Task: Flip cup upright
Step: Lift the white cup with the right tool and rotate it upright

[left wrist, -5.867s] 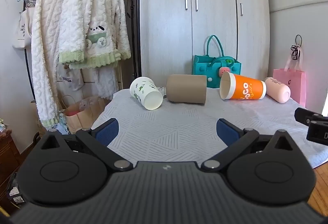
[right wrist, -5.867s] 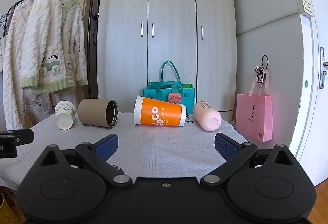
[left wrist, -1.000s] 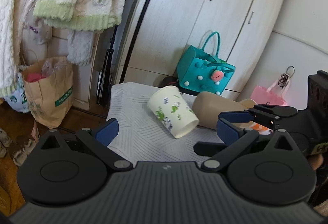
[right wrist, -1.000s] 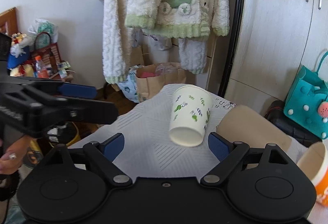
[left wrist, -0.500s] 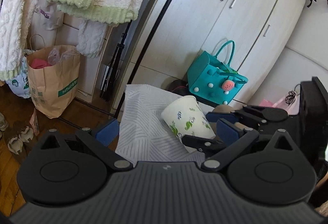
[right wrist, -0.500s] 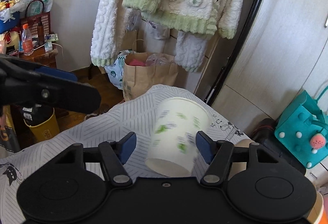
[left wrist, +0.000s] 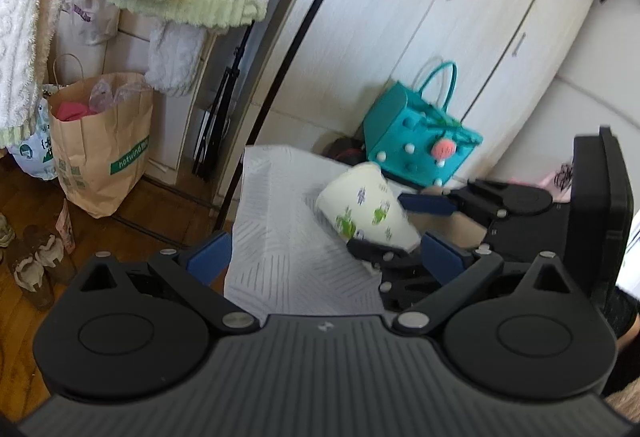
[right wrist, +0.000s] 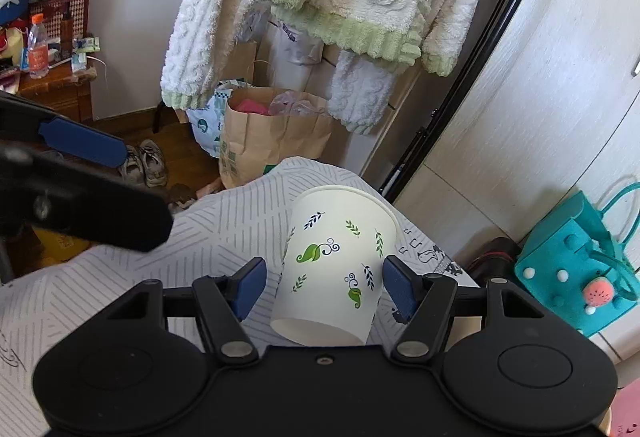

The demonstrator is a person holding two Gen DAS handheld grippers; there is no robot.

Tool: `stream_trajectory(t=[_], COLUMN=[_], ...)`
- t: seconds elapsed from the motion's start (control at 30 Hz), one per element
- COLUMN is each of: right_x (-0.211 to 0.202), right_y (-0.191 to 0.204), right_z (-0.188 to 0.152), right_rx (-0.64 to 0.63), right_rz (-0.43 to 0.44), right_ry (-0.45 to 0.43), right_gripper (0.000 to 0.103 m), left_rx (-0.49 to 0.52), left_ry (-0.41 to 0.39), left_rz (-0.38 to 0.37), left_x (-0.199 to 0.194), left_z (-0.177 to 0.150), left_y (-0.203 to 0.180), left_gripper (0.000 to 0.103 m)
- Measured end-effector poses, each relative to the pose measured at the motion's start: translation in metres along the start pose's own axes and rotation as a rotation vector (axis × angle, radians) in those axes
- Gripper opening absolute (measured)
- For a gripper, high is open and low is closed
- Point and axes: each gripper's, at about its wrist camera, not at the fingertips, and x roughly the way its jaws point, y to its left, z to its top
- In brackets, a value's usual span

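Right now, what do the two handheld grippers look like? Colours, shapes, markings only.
Both match. The left gripper and right gripper have matte black bodies with two round discs flanking a ribbed centre, silver pivot screws, and angular black linkage arms ending in blue fingertip pads. A small pale mark sits at the centre top of the left body. No cables or sleeves show.

The right gripper [right wrist: 324, 287] has its blue-padded fingers [right wrist: 250, 289] narrowed around the leaf-printed cup [right wrist: 336, 269]; the right pad looks to touch the wall, while a sliver of gap seems to remain at the left one. The left gripper [left wrist: 324, 257] hangs with its fingers [left wrist: 208, 257] spread wide and bare, just left of the right gripper's fingers.
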Motion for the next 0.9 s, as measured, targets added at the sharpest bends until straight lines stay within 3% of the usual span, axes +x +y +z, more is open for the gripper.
stream_trajectory(t=[0.17, 0.4, 0.9], right_x=[0.007, 0.000, -0.070], right_y=[0.001, -0.005, 0.003], right_z=[-0.002, -0.003, -0.032], right_rx=[-0.019, 0.009, 0.034], right_rz=[-0.033, 0.016, 0.037], right_ry=[0.004, -0.004, -0.021], right_gripper=[0.066, 0.065, 0.065], left_rx=[-0.005, -0.027, 0.034], left_ry=[0.013, 0.039, 0.122], left_rz=[-0.021, -0.057, -0.122], left_x=[0.006, 0.011, -0.020], left_z=[-0.001, 0.003, -0.013], left_y=[0.005, 0.006, -0.045], left_gripper=[0.100, 0.100, 0.100])
